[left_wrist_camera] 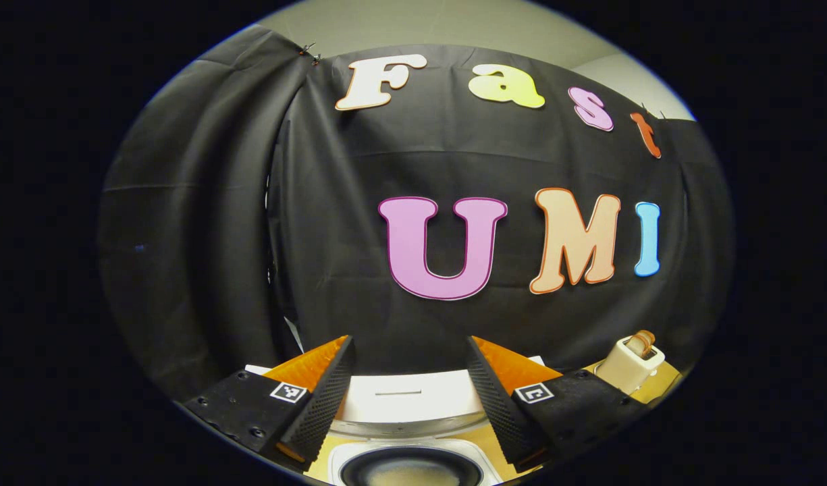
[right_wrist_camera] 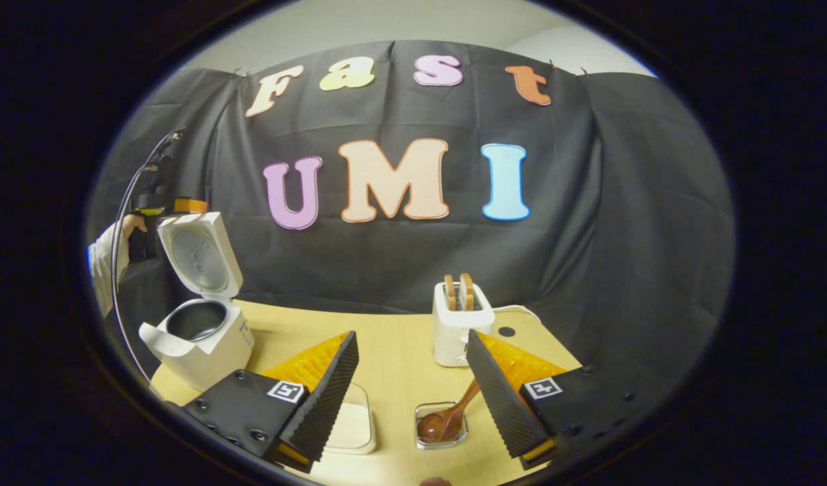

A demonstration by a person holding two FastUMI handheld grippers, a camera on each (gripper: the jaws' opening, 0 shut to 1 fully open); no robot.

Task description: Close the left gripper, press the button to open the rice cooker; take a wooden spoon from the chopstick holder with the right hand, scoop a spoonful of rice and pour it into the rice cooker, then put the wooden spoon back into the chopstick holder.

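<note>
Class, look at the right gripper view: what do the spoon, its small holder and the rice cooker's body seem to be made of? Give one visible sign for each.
Spoon: likely wood with a smooth finish, going by its warm brown tone and slight sheen.
Holder: probably clear plastic or glass; the table shows through its walls.
Rice cooker: seemingly white glossy plastic outside, with a dark, metal-looking inner pot.

Rice cooker (right_wrist_camera: 200, 344) lid (right_wrist_camera: 200, 260) upright, pot mouth unobstructed; toaster (right_wrist_camera: 457, 324) behind spoon (right_wrist_camera: 447, 418).

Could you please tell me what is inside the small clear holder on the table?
The small clear holder has a brown wooden spoon in it, bowl down, handle leaning out toward the right tool. The handle's end is hidden behind that tool's finger.
</note>
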